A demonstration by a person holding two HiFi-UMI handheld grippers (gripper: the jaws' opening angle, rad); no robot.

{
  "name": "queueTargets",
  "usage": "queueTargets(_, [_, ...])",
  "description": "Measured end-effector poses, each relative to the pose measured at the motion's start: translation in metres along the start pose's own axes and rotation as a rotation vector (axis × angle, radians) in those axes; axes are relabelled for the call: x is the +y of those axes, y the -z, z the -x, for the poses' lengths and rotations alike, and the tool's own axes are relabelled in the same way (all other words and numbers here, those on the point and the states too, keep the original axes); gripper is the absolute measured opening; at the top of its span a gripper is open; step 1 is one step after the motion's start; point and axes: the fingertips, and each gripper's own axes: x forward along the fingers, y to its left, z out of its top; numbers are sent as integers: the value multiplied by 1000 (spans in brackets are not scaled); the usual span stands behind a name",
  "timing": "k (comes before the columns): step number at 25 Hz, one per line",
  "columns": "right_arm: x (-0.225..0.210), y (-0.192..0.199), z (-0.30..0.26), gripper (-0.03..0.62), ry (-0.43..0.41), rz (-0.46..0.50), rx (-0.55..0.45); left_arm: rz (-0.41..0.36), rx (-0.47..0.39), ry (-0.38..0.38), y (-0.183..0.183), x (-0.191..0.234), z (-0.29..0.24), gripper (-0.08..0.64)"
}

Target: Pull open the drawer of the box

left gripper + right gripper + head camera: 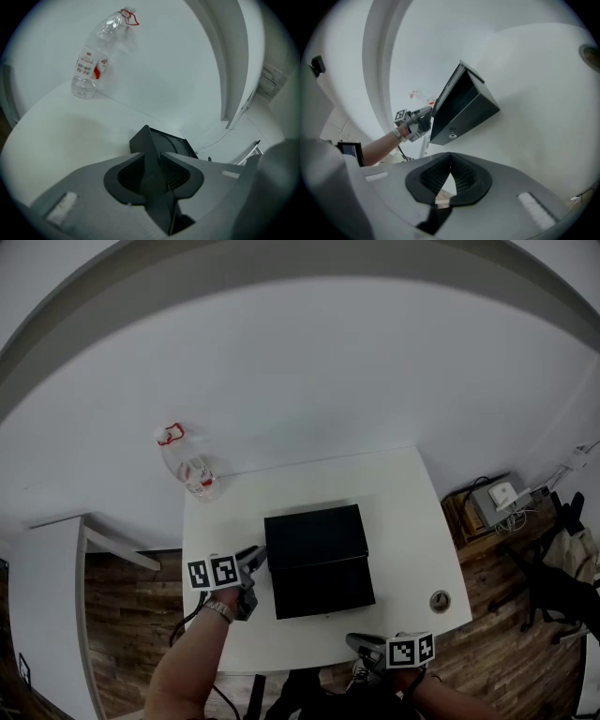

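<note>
The black box [317, 559] sits mid-table [403, 521]. The left gripper [255, 568] clamps its left side, covering that edge. The right gripper [359, 644], clenched empty, hovers at the table's front edge. The drawer knob [452, 135] is barely visible.

Black box [315, 538] lies flat, drawer [323, 589] closed.

3 cams, 1 table [403, 521], box [317, 559] in all 3.
Head cam: high up, steep look down on whole table. Left claw [255, 566] cam: low, v. near box corner, faces across table to bottle [91, 56]. Right claw [364, 643] cam: at table's near edge, further off, faces box front; shares left claw & bottle w/ head cam.
</note>
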Motion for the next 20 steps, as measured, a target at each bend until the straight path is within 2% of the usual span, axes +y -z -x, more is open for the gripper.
queueTargets(2, [0, -5, 19, 5, -29, -14, -37, -35, -13, -40, 10, 2, 18, 18])
queueTargets(5, [1, -10, 45, 5, -63, -12, -76, -60, -22, -67, 27, 0, 43, 2])
queueTargets(9, [2, -18, 74, 5, -95, 20, -108, -83, -44, -30, 52, -29, 72, 2])
queueTargets(12, [6, -20, 97, 5, -133, 43, -126, -125, -37, 77, 84, -78, 86, 2])
queueTargets(14, [10, -17, 114, 5, -164, 73, -126, -128, -33, 170, 112, -120, 93, 3])
queueTargets(16, [17, -13, 128, 5, -205, 105, -115, -127, -42, 222, 138, -155, 100, 3])
queueTargets(18, [25, -7, 138, 5, -245, 126, -99, -107, -49, 271, 164, -186, 107, 3])
queueTargets(20, [33, -1, 145, 5, -281, 144, -80, -50, -49, 349, 192, -217, 115, 2])
